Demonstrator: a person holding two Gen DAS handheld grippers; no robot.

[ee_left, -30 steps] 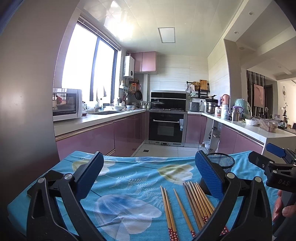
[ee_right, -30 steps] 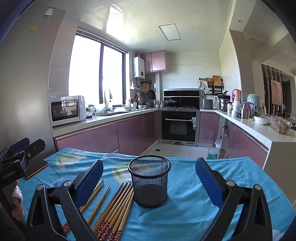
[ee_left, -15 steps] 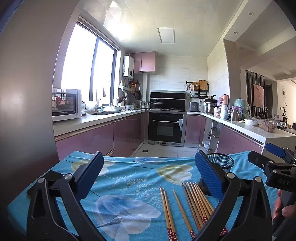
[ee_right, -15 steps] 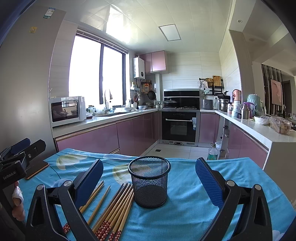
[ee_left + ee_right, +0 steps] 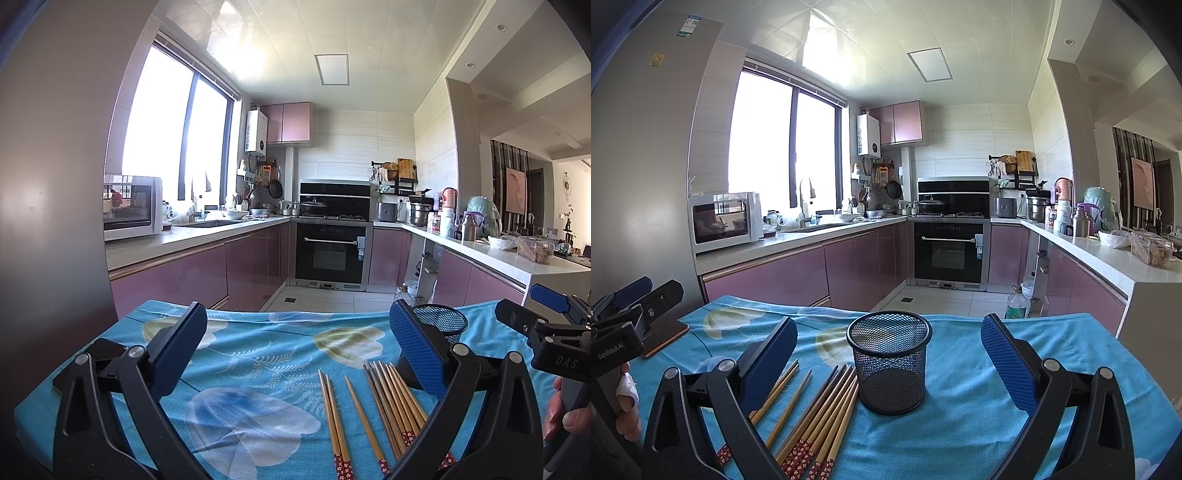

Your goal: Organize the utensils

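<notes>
Two hand-held tools are hovering over a table (image 5: 960, 424) that is wearing a blue flowered cloth. The left tool (image 5: 295, 350) is standing released, its blue pads wide apart and gripping nothing; the right tool (image 5: 888, 360) is likewise standing released and empty. A black mesh cup (image 5: 889, 360) is sitting upright on the cloth, framed between the right tool's pads. Wooden chopsticks (image 5: 820, 410) with red patterned ends are lying flat just beside the cup on its left, a tight bundle nearest it and a few loose sticks (image 5: 334, 417) lying slightly apart. A phone (image 5: 665, 338) is resting near the table's left edge
</notes>
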